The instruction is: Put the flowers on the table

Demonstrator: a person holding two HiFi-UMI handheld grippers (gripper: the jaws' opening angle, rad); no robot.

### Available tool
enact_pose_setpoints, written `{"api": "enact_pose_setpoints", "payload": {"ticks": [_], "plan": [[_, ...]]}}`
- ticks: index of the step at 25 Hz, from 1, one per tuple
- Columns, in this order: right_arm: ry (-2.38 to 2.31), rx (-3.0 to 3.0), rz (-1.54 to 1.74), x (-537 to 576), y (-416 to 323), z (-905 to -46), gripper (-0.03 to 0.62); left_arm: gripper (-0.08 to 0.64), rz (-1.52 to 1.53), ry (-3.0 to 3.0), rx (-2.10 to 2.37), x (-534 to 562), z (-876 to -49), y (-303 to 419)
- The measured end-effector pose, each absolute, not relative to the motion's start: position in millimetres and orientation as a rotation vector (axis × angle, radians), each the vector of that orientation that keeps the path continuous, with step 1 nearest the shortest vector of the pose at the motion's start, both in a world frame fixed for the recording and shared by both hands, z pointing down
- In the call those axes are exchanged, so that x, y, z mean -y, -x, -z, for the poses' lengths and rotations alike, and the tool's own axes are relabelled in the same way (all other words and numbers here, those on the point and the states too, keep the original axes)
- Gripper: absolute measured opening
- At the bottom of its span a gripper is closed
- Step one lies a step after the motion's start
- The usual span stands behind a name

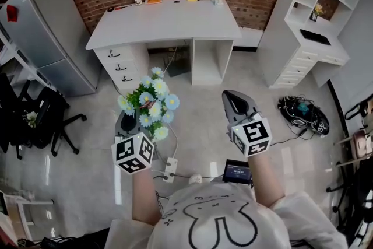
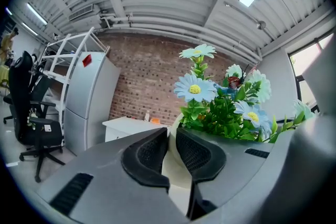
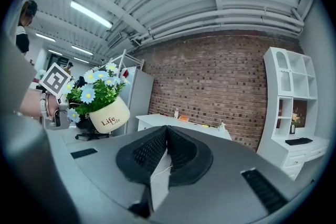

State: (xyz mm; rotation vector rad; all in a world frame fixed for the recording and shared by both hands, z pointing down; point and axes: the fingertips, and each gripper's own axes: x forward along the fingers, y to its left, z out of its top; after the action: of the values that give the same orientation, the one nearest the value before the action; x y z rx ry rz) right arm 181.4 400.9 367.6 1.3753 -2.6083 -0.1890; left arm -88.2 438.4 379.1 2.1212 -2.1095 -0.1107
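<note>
1. Pinching the rim of the cream pot (image 2: 175,173), your left claw (image 2: 172,135) holds the flowers (image 1: 150,103) up over the floor (image 1: 198,105), well apart from the white tabletop (image 1: 169,23).
2. Your right claw (image 3: 167,136) is pressed together with nothing in it, off to the right of the flowers.

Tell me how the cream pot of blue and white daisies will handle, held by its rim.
Probably top-heavy: the cream pot hangs tilted from the left gripper, with the blue and white flowers spreading wide above. The one-sided rim pinch may let it swing. The smooth wall looks rigid, perhaps slippery.
</note>
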Motion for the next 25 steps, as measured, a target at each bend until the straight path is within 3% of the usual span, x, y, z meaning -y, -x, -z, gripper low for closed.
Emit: {"api": "enact_pose_setpoints", "payload": {"ticks": [25], "plan": [[-1.345, 2.627, 0.185, -267, -163, -376, 0.018, 0.058, 0.106, -2.112, 2.120, -314, -386, 107]]}}
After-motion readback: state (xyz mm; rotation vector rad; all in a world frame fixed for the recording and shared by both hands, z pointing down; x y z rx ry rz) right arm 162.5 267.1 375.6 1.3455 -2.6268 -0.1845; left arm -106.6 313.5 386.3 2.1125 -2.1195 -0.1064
